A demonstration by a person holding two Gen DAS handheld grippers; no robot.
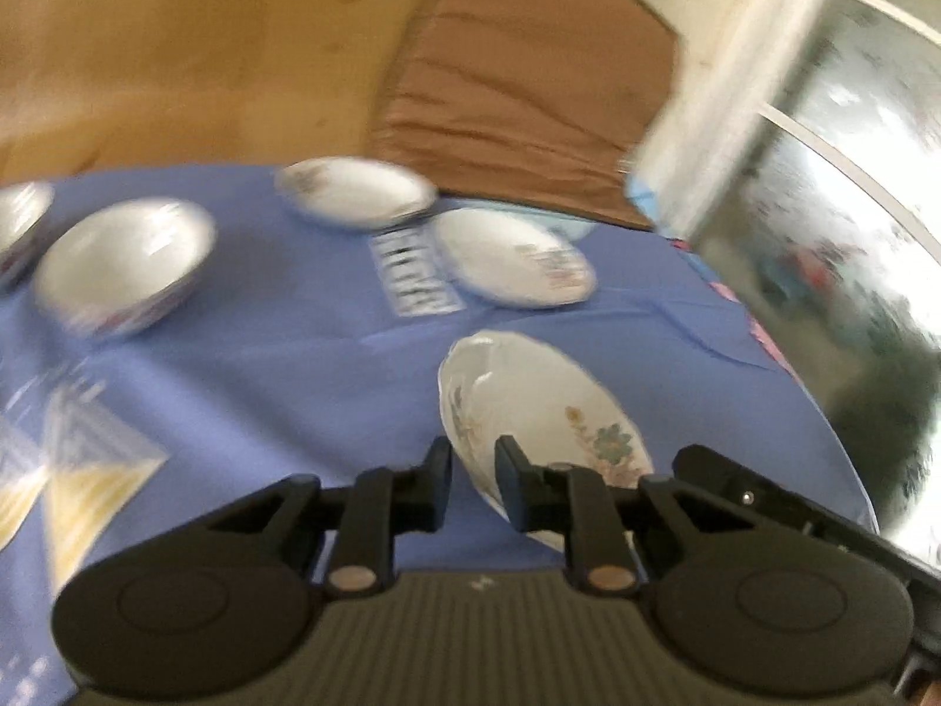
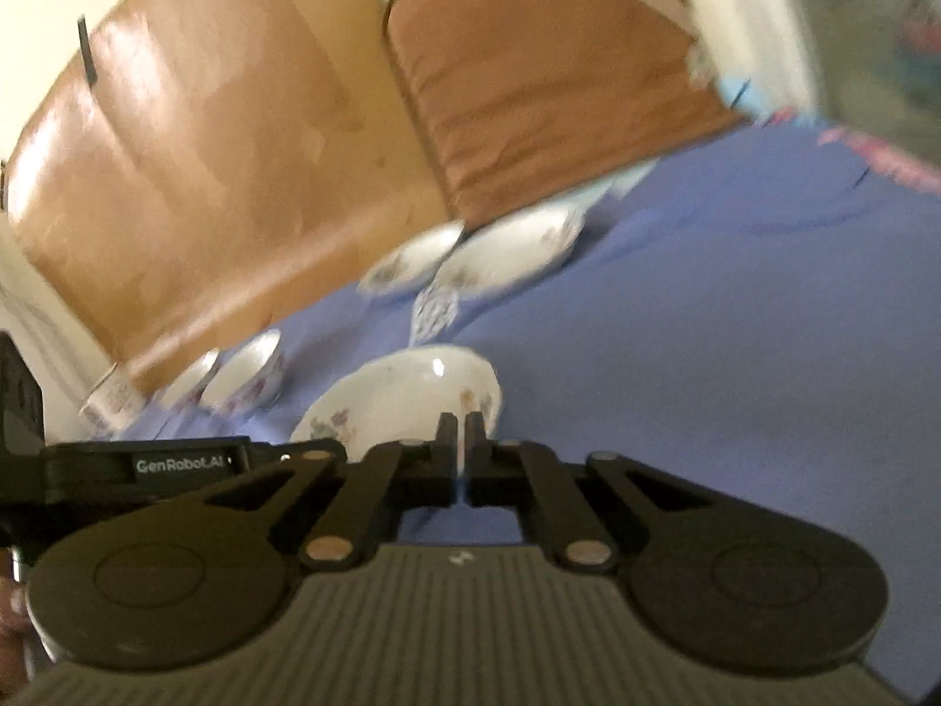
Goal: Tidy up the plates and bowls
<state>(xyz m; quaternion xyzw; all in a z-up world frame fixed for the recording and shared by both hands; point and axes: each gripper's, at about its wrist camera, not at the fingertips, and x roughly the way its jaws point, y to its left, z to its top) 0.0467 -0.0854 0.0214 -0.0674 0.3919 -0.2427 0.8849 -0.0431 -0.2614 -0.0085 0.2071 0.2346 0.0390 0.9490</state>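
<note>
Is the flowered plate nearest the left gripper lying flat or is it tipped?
Tipped: the flowered plate stands on edge between the left gripper jaws.

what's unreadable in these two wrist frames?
- Left wrist: far plates and bowl motion-blurred; patterns illegible.
- Left wrist: second bowl cut off by the left edge.
- Right wrist: near rim of held plate hidden behind right gripper.
- Right wrist: far bowls blurred; count uncertain.
</note>
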